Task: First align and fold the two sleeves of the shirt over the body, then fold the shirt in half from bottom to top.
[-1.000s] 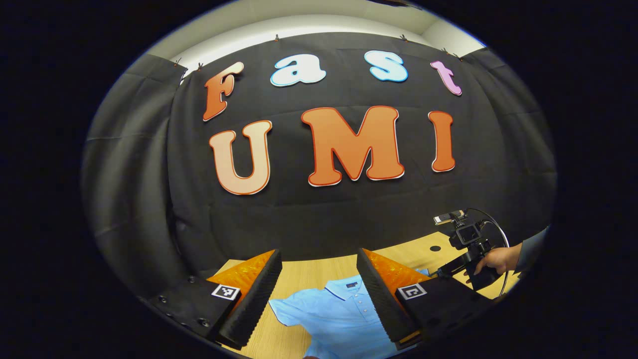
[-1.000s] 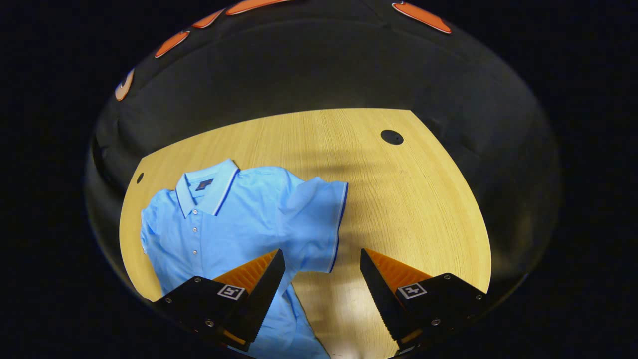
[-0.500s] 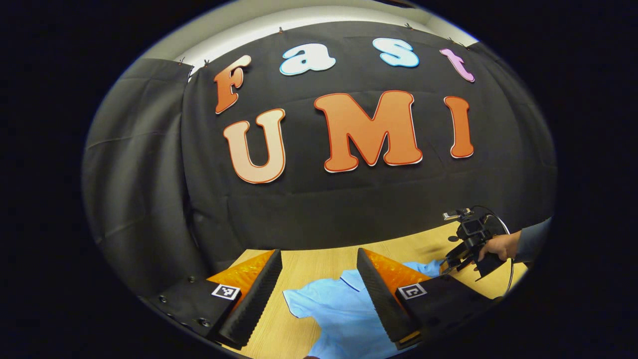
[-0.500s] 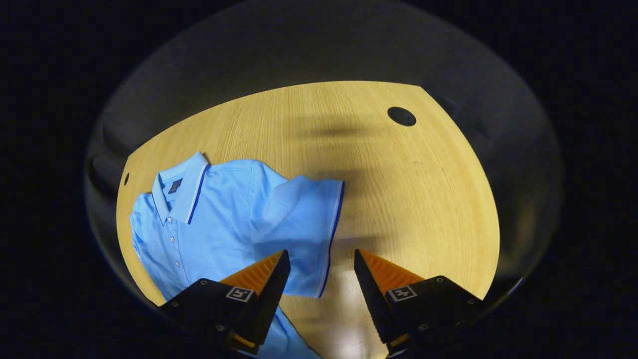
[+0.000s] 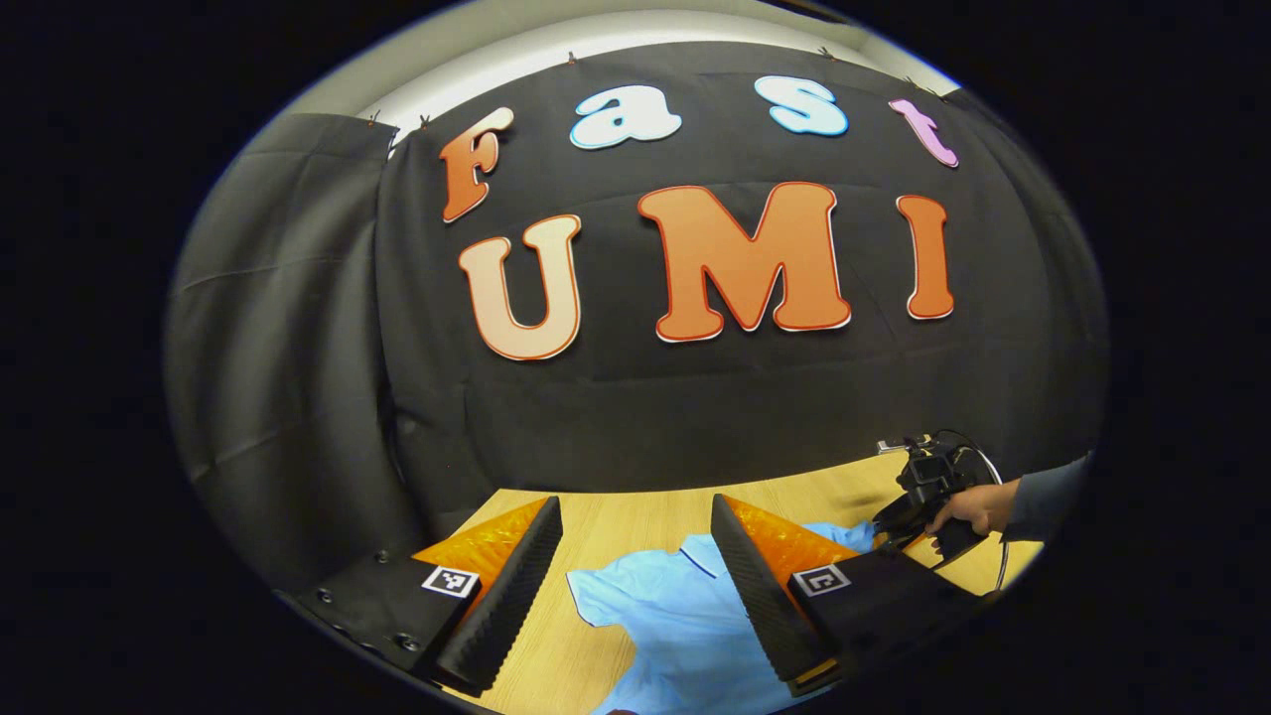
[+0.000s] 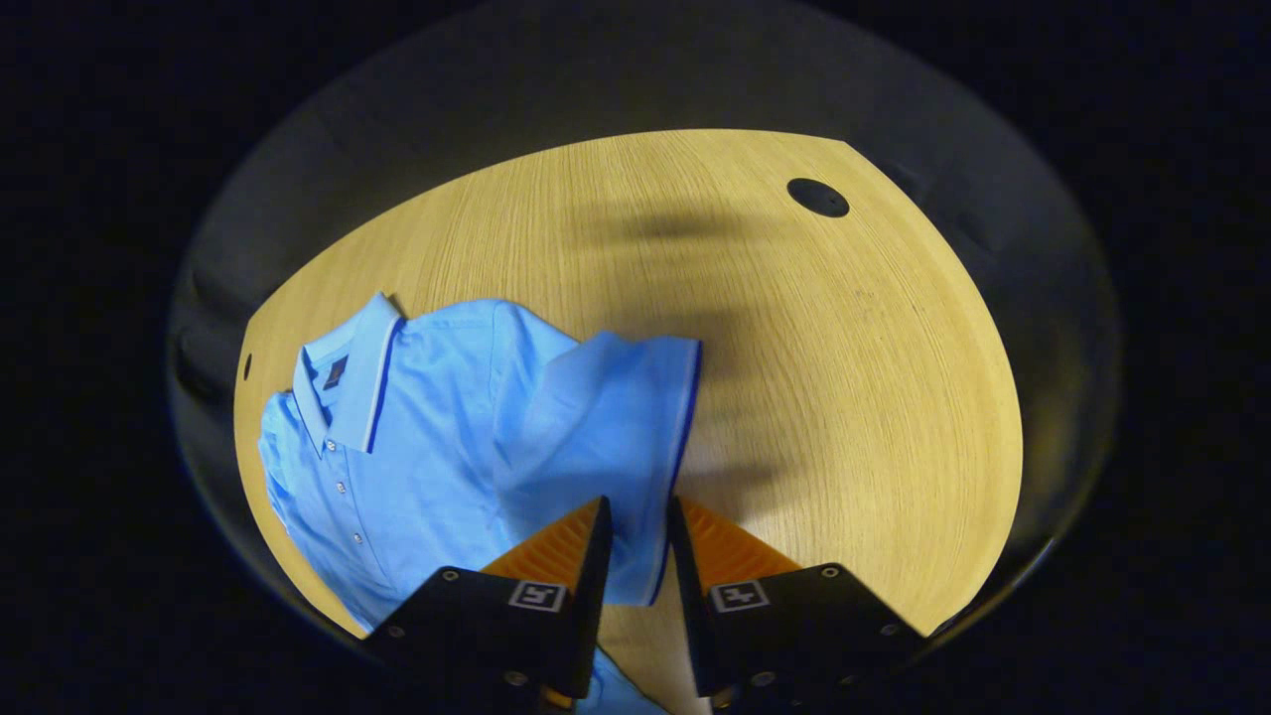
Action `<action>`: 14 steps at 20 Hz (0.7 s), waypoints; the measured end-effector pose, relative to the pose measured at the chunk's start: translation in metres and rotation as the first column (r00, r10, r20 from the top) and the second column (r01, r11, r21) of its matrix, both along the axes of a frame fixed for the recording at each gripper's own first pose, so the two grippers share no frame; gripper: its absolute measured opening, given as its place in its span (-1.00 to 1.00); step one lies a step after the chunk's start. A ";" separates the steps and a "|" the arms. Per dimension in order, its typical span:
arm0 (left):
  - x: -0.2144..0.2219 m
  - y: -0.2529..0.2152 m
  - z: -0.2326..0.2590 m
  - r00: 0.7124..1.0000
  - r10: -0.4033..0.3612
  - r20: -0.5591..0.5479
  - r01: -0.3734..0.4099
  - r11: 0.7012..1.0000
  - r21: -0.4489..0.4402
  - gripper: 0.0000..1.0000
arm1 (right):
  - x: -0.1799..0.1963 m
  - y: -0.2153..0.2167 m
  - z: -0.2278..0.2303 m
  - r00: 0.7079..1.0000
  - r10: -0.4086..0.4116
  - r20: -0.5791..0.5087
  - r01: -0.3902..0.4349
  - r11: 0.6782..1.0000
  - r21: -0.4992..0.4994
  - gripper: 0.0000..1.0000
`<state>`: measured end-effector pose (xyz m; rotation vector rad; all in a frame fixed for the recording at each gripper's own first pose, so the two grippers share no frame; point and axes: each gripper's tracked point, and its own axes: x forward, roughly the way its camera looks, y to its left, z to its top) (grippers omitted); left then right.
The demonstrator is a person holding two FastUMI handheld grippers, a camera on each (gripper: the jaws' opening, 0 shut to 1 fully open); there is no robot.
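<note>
A light blue polo shirt (image 6: 427, 417) lies face up on the wooden table (image 6: 854, 348), its collar toward the far left. Its near sleeve (image 6: 616, 417) spreads toward me, and the dark-edged cuff lies between the fingers of my right gripper (image 6: 638, 506). The jaws stand close on either side of the cuff with a narrow gap left. My left gripper (image 5: 635, 506) hangs open above the table, level with the wall, with the shirt (image 5: 665, 616) low between its fingers. In the left gripper view a hand (image 5: 968, 506) holds the right gripper (image 5: 918, 501) at the shirt's far side.
A round black hole (image 6: 817, 197) sits in the table near the far right corner, and a smaller one (image 6: 246, 366) near the left edge. Black cloth walls close off the table's back and sides. Bare wood stretches to the right of the shirt.
My right gripper has dropped toward the sleeve and its jaws have narrowed around the cuff. The left gripper has swung slightly, staying open above the shirt.
</note>
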<state>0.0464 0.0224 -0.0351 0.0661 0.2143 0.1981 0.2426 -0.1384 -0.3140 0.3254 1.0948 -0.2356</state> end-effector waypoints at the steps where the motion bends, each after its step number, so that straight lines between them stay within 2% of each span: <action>1: -0.001 0.002 0.002 1.000 0.007 -0.001 -0.007 1.000 0.000 0.98 | 0.000 -0.001 0.003 1.000 -0.012 0.004 0.012 1.000 0.004 -0.57; 3: -0.004 0.004 0.004 1.000 0.015 0.002 -0.015 1.000 0.004 0.98 | 0.000 0.006 0.006 1.000 -0.018 0.011 0.017 0.998 0.057 -0.77; 6: -0.009 0.006 0.003 1.000 0.028 0.003 -0.028 1.000 -0.005 0.98 | 0.012 0.002 0.028 0.994 -0.046 0.096 0.038 0.996 0.080 -0.81; 8: -0.011 0.007 0.001 0.999 0.036 0.000 -0.036 0.999 -0.015 0.97 | 0.015 0.009 0.045 0.990 -0.053 0.133 0.035 0.991 0.132 -0.81; 14: -0.019 0.012 0.000 0.998 0.066 -0.003 -0.066 0.998 -0.023 0.98 | 0.020 0.045 0.071 0.977 0.023 0.213 -0.062 0.982 0.180 -0.82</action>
